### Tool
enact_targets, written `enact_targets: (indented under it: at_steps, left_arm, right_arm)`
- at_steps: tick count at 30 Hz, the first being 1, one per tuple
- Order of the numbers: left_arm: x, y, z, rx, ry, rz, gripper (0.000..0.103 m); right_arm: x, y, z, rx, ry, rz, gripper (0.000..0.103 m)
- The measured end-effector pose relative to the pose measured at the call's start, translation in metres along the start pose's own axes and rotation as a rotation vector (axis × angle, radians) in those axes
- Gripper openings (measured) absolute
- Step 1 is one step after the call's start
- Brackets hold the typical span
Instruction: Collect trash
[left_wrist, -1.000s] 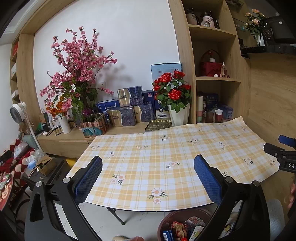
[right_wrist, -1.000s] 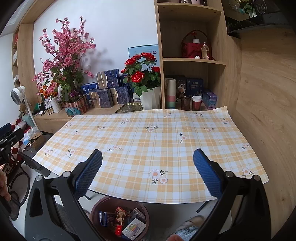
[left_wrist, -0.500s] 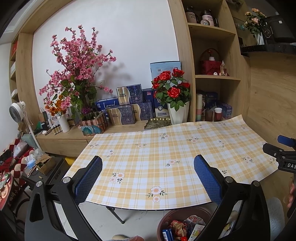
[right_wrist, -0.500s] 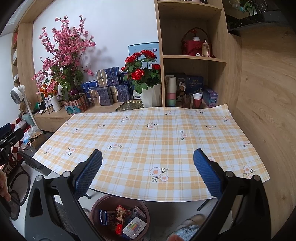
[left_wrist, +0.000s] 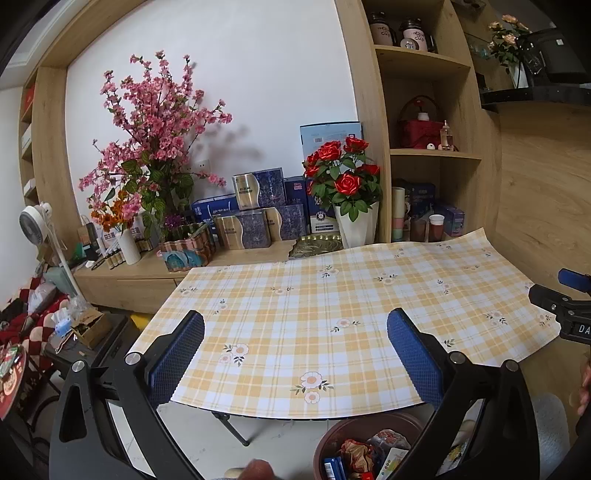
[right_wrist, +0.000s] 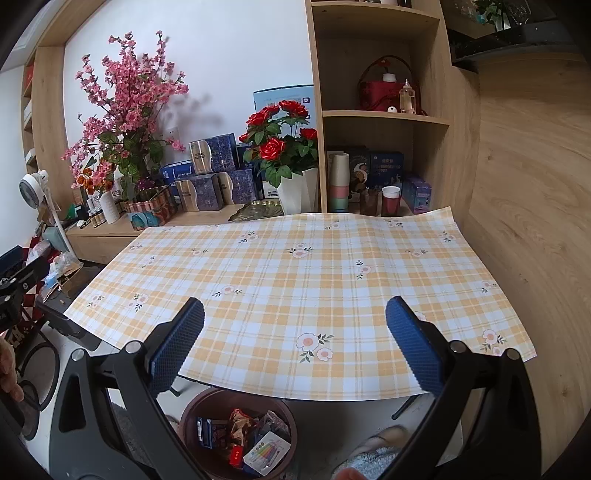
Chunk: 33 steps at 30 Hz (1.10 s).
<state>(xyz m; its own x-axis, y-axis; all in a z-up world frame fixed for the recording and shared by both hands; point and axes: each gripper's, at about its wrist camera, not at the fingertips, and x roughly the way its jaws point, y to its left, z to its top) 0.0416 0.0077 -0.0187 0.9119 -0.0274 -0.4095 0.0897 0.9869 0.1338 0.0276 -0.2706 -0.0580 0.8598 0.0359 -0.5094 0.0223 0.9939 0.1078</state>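
Observation:
A brown round bin (right_wrist: 195, 410) stands on the floor under the table's near edge, holding several wrappers and small packets (right_wrist: 255, 439). It also shows in the left wrist view (left_wrist: 332, 439). The table carries a yellow plaid cloth (right_wrist: 295, 280) with nothing on it. My left gripper (left_wrist: 295, 332) is open and empty above the near edge. My right gripper (right_wrist: 295, 328) is open and empty, also above the near edge and over the bin. The right gripper shows at the right edge of the left wrist view (left_wrist: 565, 306).
A low wooden cabinet (left_wrist: 122, 277) behind the table holds pink blossoms (left_wrist: 155, 140), a rose pot (left_wrist: 351, 206) and blue boxes (left_wrist: 255, 218). Shelves (right_wrist: 384, 114) stand at the back right, a wooden wall (right_wrist: 532, 221) to the right, clutter and a fan (left_wrist: 37, 221) to the left.
Both views have drifted very slightly; the table sits a touch lower in frame. Both grippers stay open and empty.

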Motion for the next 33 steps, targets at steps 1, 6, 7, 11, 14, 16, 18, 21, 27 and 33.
enact_targets:
  at_steps: [1, 6, 7, 11, 14, 16, 18, 21, 27, 33]
  left_arm:
    - [0.0007, 0.0, -0.0001, -0.001, 0.003, 0.001, 0.097]
    - [-0.0003, -0.0012, 0.0011, 0.008, -0.007, 0.006, 0.097]
    - [-0.0002, -0.0004, 0.0011, 0.006, -0.008, 0.007, 0.097]
    - [-0.0008, 0.0019, 0.0012, 0.003, -0.009, 0.011, 0.097]
    - [-0.001, 0.0027, 0.0009, 0.001, -0.009, 0.012, 0.097]
    - [-0.0006, 0.004, 0.0006, -0.006, -0.006, 0.01, 0.097]
    - [-0.001, 0.0048, 0.0004, -0.011, -0.005, 0.009, 0.097]
    - [-0.001, 0.0054, 0.0, -0.012, -0.003, 0.008, 0.097]
    - [-0.0009, 0.0057, -0.0003, -0.014, -0.005, 0.009, 0.097]
    - [-0.0015, 0.0053, -0.0017, -0.011, -0.009, 0.008, 0.097]
  right_arm:
    - [0.0005, -0.0004, 0.0006, 0.0, -0.001, 0.002, 0.097]
    - [-0.0001, 0.0001, 0.0013, 0.006, -0.002, 0.007, 0.097]
    - [0.0, 0.0003, 0.0017, 0.007, -0.001, 0.008, 0.097]
    - [-0.0005, 0.0002, 0.0026, 0.008, -0.009, 0.013, 0.097]
    - [0.001, 0.0004, 0.0034, 0.012, -0.005, 0.015, 0.097]
    - [0.0011, 0.0008, 0.0039, 0.01, -0.002, 0.013, 0.097]
    - [0.0007, 0.0015, 0.0042, 0.008, -0.001, 0.011, 0.097]
    - [0.0016, 0.0008, 0.0046, 0.009, -0.002, 0.012, 0.097]
    - [0.0017, 0.0013, 0.0053, 0.008, -0.002, 0.013, 0.097]
    - [0.0015, 0.0018, 0.0057, 0.009, -0.003, 0.011, 0.097]
